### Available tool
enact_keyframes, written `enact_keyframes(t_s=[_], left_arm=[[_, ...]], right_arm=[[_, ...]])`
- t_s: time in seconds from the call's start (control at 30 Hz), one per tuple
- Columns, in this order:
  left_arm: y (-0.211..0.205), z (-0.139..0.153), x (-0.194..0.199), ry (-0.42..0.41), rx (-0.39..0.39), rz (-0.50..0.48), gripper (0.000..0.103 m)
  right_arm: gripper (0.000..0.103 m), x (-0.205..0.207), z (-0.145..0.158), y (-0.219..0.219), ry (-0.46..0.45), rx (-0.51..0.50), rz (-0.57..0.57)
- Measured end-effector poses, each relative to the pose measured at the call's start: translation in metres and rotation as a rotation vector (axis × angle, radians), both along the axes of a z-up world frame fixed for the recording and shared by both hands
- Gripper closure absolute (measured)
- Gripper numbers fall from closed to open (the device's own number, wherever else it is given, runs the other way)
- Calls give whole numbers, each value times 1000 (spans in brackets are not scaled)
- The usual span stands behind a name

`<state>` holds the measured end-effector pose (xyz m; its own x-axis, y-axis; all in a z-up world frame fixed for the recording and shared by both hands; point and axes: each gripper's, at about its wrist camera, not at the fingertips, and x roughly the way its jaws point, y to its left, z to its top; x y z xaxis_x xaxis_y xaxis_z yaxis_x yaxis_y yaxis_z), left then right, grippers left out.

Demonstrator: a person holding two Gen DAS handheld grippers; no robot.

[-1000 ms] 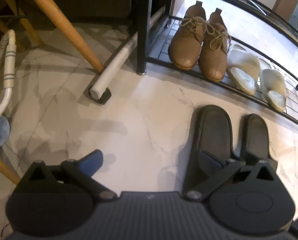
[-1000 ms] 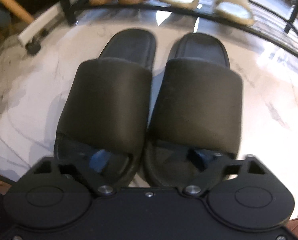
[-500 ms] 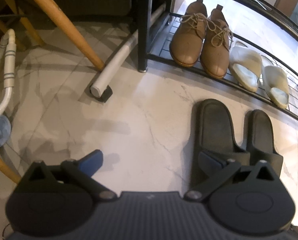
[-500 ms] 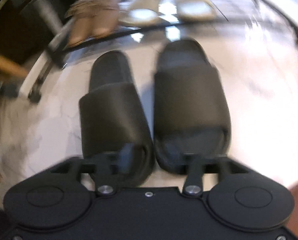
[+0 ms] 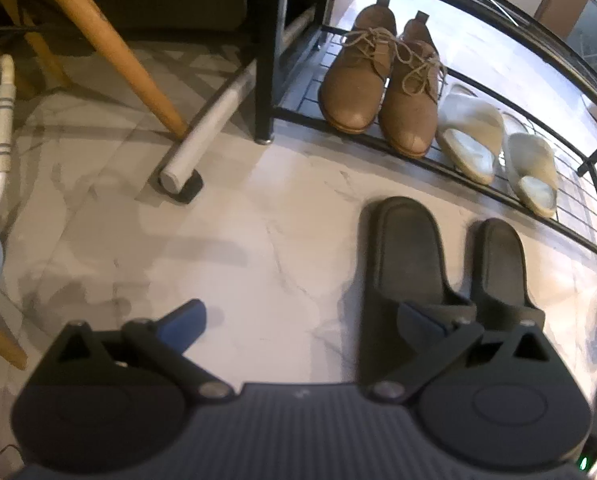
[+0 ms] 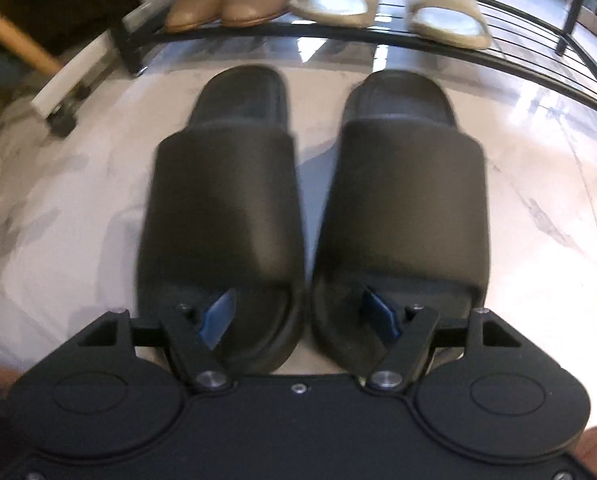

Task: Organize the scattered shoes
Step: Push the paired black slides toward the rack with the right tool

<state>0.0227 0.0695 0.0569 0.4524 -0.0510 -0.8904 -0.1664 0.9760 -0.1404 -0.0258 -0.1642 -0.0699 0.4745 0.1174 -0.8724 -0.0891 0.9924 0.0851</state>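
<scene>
Both grippers are spread wide and hold nothing: the right gripper [image 6: 298, 318] sits low over the toe ends of the pair of black slides, one blue pad [image 6: 218, 316] inside the opening of the left black slide [image 6: 224, 204] and the other inside the right black slide [image 6: 404, 200], so its jaws straddle the two touching inner walls. The left gripper [image 5: 300, 320] hangs off to the side over bare marble floor [image 5: 258, 240], its right finger overlapping the nearer slide in the picture, though whether it touches cannot be told. The slides lie side by side on the floor just in front of the black shoe rack [image 5: 418, 160], heels toward it, where the tan lace-up shoes [image 5: 382, 88] and the cream slip-ons [image 5: 498, 148] already stand on the lower shelf. As I judge it, the main risk is the pinch: if the jaws close on only one wall, or catch the soft straps unevenly, one slide may drop or swing as the pair is lifted. A low lift could also knock the heels against the rack's front rail or nudge the cream slip-ons. Motion blur in the right view suggests the hand is not steady, which would make a clean centred close harder.
</scene>
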Motion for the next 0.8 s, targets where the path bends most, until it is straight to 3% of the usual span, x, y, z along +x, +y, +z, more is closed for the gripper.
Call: enact_keyframes(t_s=[0.07, 0.1, 0.2, 0.3, 0.4, 0.43, 0.53, 0.7, 0.8], left_arm=[[-1, -1, 0, 5, -7, -4, 1], [-1, -1, 0, 8, -9, -5, 1], [-2, -3, 1, 17, -6, -2, 1], [-2, -4, 1, 26, -8, 1, 1], [-2, -5, 1, 30, -3, -1, 1], [-2, -5, 1, 32, -1, 2, 1], [0, -7, 2, 40, -1, 11, 1], [1, -10, 4, 51, -5, 18, 1], [2, -9, 4, 49, -11, 19, 1]], right_arm=[[5, 4, -3, 5, -1, -6, 42], [0, 7, -6, 9, 1, -15, 73], [0, 9, -12, 16, -5, -81, 129], [0, 8, -13, 11, -47, -59, 131], [38, 5, -6, 5, -136, -44, 106], [62, 4, -3, 6, -157, -58, 104], [85, -1, 3, 12, -217, -95, 121], [88, -15, 24, 19, -351, -156, 143], [87, -16, 27, 22, -330, -164, 137]])
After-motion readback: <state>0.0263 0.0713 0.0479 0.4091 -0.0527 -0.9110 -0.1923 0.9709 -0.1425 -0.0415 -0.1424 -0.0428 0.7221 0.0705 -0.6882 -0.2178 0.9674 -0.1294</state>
